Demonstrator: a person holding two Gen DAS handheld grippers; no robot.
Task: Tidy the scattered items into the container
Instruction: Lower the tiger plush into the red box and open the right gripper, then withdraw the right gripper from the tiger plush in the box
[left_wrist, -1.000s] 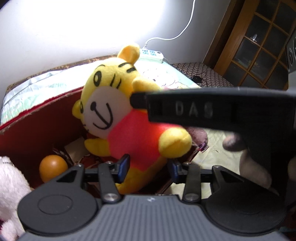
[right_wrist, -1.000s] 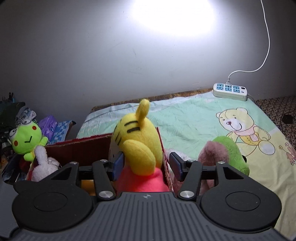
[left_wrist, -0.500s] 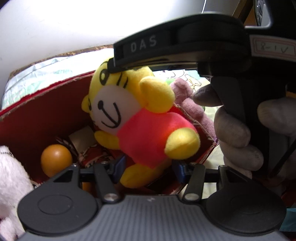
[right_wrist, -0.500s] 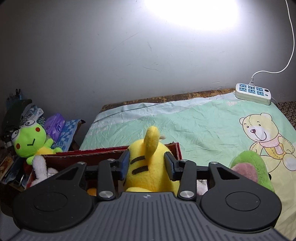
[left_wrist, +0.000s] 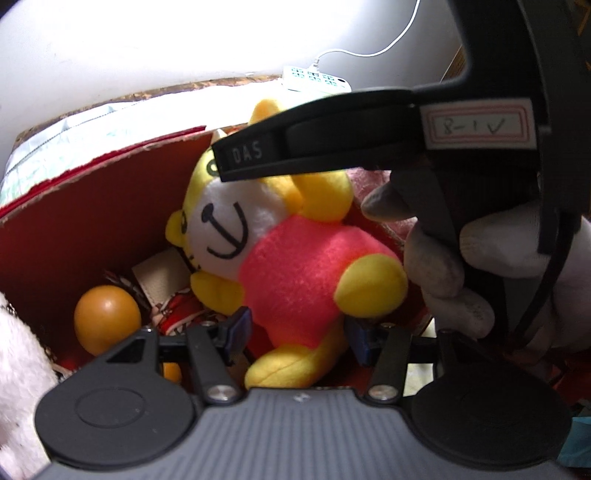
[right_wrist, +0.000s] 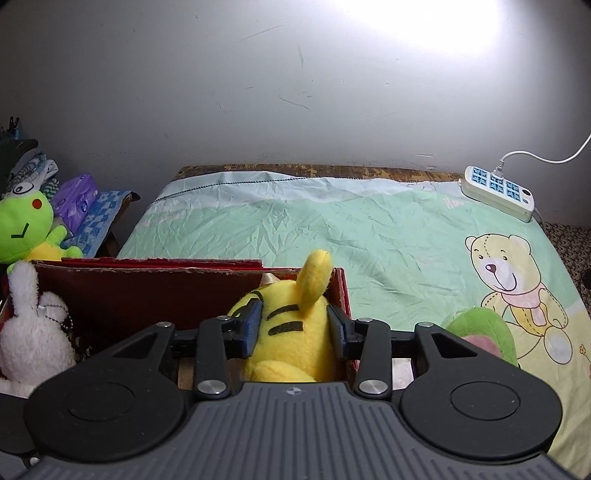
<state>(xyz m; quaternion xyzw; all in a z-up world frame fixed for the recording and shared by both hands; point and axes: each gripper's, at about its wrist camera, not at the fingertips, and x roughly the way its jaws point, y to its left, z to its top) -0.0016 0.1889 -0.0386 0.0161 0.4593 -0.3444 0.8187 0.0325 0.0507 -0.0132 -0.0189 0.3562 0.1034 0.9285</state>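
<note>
The right gripper (right_wrist: 291, 328) pinched the tiger toy (left_wrist: 291, 254) by its head, holding it inside the red box (left_wrist: 92, 221). The left gripper (left_wrist: 299, 328), whose jaws had just been opening, stood spread around the toy's legs without pressing. Released there, the tiger risked tipping over the box edge beside the right fingers, or snagging on the left fingers (left_wrist: 236, 328) if they pulled away.

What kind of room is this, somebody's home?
Most likely a bedroom or child's room at home: a cartoon-bear sheet covers the surface, plush toys such as a yellow tiger fill a red cardboard box, and a power strip lies by the wall.
</note>
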